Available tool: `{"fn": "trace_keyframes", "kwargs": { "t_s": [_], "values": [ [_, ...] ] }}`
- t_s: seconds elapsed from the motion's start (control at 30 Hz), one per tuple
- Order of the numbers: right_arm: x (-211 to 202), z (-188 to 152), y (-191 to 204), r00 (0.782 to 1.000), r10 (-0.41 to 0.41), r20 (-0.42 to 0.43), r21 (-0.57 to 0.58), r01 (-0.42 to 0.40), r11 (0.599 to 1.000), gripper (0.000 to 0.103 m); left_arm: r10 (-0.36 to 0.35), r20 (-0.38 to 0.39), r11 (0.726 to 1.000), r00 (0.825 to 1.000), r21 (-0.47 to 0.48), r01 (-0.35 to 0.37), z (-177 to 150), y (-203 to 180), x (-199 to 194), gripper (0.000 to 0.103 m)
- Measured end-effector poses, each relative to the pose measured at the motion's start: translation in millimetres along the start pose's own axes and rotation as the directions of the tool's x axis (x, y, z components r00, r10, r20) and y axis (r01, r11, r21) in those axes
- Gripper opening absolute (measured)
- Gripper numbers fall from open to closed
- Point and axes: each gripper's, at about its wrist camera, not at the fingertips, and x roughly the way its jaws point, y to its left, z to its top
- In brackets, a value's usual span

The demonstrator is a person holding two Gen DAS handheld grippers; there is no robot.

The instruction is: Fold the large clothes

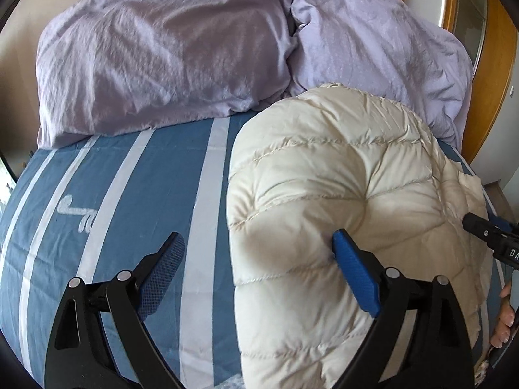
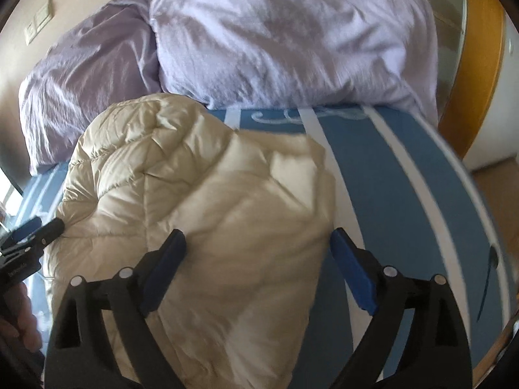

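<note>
— Bedroom, by the look of it: a bed (image 1: 129, 175) under a blue sheet with white stripes, and a wooden frame (image 1: 496, 64) curving along its far right side.

— What's up at the head end?

— Two big lilac pillows (image 1: 162, 52), side by side and touching, rumpled, filling that whole edge of the bed.

— And the thing being folded?

— A cream puffer jacket (image 1: 324, 194), quilted in rows. It lies on the sheet toward the right half of the bed, bunched into a rounded heap, its top end just against the right-hand pillow (image 1: 373, 39). From the right wrist view the same jacket (image 2: 201, 201) looks more beige and a bit blurred, with bare striped sheet running to the bed's right edge beside it.

— Are the tools holding it?

— No. The left gripper (image 1: 256, 278) has its jaws spread wide; the blue pad on the right sits over the jacket's left edge, the other over bare sheet, and nothing is pinched. The right gripper (image 2: 259, 269) also stands wide open over the jacket's near right edge, one pad above fabric, one above the sheet, gripping nothing.

— Anyone visible?

— Only fingers (image 1: 504, 324) at the right rim of the left view, wrapped round the other tool's handle.
</note>
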Motion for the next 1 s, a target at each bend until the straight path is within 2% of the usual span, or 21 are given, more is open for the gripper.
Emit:
{"fn": "trace_keyframes", "kwargs": {
  "t_s": [0.17, 0.27, 0.37, 0.63, 0.67, 0.8, 0.87, 1.0],
  "values": [
    [6.8, -9.5, -24.7, 0.988, 0.138, -0.062, 0.143, -0.128, 0.981, 0.094, -0.052, -0.039, 0.998, 0.998, -0.048, 0.050, -5.1, 9.4, -0.4, 0.094],
    [16.6, -13.9, -35.2, 0.966, 0.237, -0.099, 0.215, -0.212, 0.953, 0.095, -0.102, -0.062, 0.991, 0.993, -0.088, 0.097, -7.4, 15.1, 1.1, 0.094],
    [25.5, -15.7, -34.9, 0.949, 0.291, -0.119, 0.237, -0.257, 0.937, 0.095, -0.160, -0.084, 0.980, 0.984, -0.136, 0.147, -7.4, 22.3, 4.4, 0.094],
    [46.6, -18.1, -34.7, 0.900, 0.413, -0.140, 0.292, -0.362, 0.886, 0.095, -0.238, -0.103, 0.959, 0.966, -0.185, 0.217, -5.9, 31.8, 12.2, 0.094],
    [46.2, -18.8, -34.6, 0.899, 0.416, -0.134, 0.288, -0.366, 0.885, 0.093, -0.248, -0.105, 0.956, 0.963, -0.190, 0.225, -5.5, 32.2, 13.2, 0.094],
    [48.9, -17.0, -30.7, 0.880, 0.457, -0.128, 0.291, -0.407, 0.866, 0.078, -0.298, -0.116, 0.938, 0.947, -0.221, 0.268, -2.7, 33.2, 20.6, 0.094],
    [48.9, -14.5, -30.4, 0.872, 0.475, -0.120, 0.294, -0.426, 0.856, 0.064, -0.329, -0.121, 0.924, 0.936, -0.245, 0.293, -2.1, 34.5, 24.6, 0.093],
    [47.3, -9.8, -31.1, 0.854, 0.510, -0.103, 0.305, -0.461, 0.833, 0.050, -0.429, -0.138, 0.870, 0.892, -0.328, 0.368, -4.3, 36.3, 38.1, 0.093]
  ]
}}
